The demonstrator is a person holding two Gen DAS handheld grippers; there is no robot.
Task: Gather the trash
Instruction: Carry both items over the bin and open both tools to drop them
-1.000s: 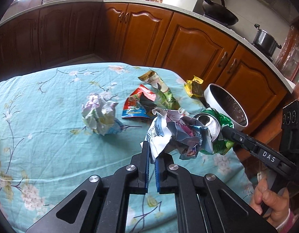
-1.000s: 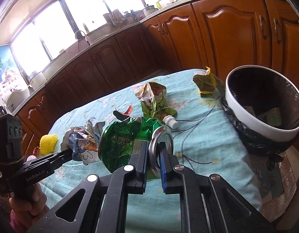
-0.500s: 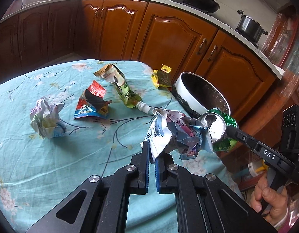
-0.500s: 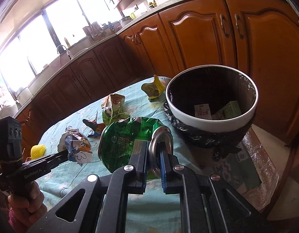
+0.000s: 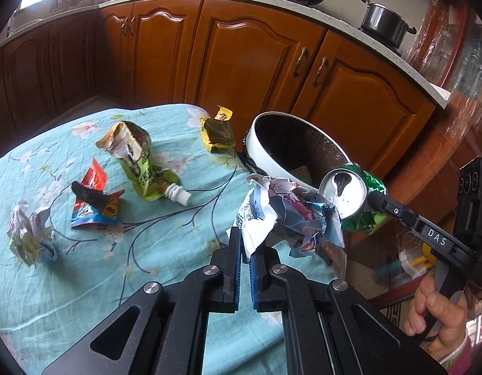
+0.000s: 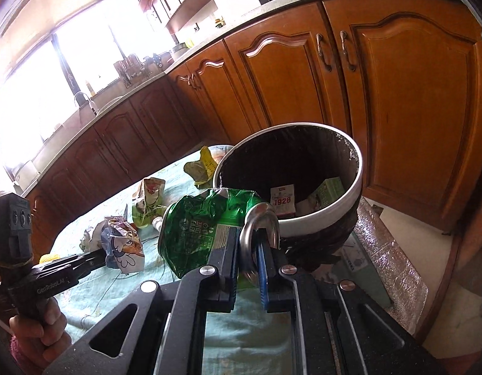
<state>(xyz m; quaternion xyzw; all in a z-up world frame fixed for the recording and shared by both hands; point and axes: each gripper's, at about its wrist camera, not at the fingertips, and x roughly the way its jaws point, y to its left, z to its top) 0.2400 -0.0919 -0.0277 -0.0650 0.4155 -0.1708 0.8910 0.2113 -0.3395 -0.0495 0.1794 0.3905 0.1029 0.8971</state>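
**Two Pieces in Transit, Four Outstanding**

On the teal floral tablecloth remain, left to right: a crumpled paper wad, a red snack wrapper, a green spouted pouch and a yellow-green packet. The left gripper is clamped on a crumpled printed paper ball. The right gripper pinches a crushed green drink can beside the white-rimmed, black-lined bin. Neither is deposited; the bin holds some cartons.

bin – at table edge | wrappers left of it – on cloth

Right claw gripping crushed green can, apparently above bin rim
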